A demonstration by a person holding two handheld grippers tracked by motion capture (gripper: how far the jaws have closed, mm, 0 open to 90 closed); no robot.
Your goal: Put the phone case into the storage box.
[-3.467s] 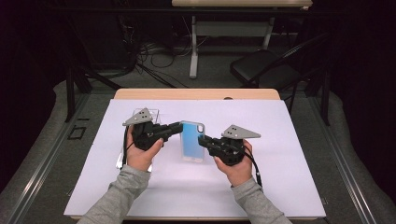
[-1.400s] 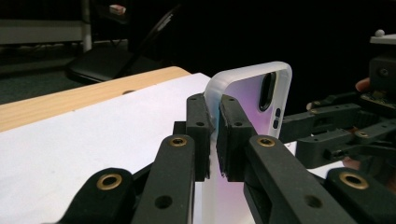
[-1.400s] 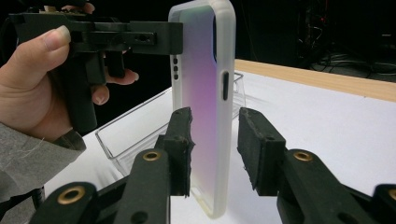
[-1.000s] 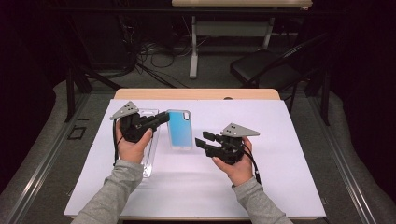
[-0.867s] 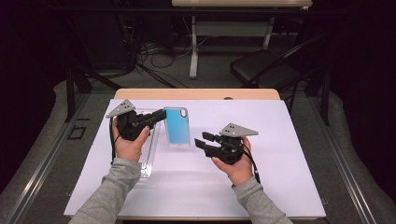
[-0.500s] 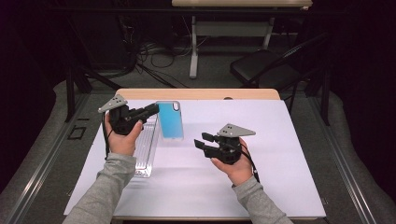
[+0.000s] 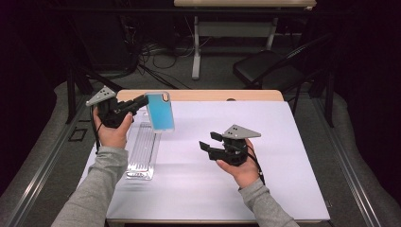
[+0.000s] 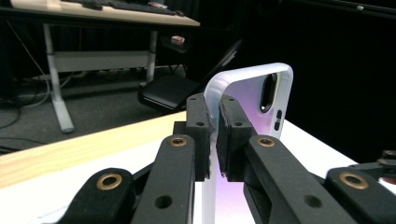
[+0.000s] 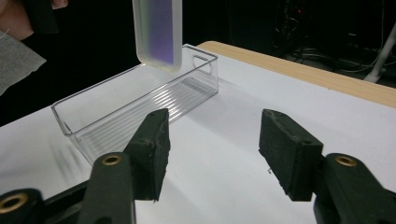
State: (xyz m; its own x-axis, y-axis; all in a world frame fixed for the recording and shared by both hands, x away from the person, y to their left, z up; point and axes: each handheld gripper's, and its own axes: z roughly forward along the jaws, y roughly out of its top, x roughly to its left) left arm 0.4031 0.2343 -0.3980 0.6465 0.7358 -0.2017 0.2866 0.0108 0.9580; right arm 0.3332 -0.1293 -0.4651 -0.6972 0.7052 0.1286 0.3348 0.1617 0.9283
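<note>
1. Phone case (image 7: 159, 111) is being pinched by its edge between the left gripper (image 7: 138, 102) fingers (image 8: 198, 126), held in the air above the far end of the clear bin (image 7: 142, 151).
2. Right gripper (image 7: 208, 140) fingers have just been spreading; nothing is being held between them, low over the bench (image 7: 283, 156).

Black two-jaw left gripper (image 7: 137, 102) and right gripper (image 7: 206, 141): brass-bushed links, grey triangular top plates, trailing black cables; grey sleeves (image 7: 97, 189).

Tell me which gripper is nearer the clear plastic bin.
Left. The left gripper holds the phone case above the clear bin's far end; the right gripper, jaws open and nothing between them, sits apart on the white tabletop.
</note>
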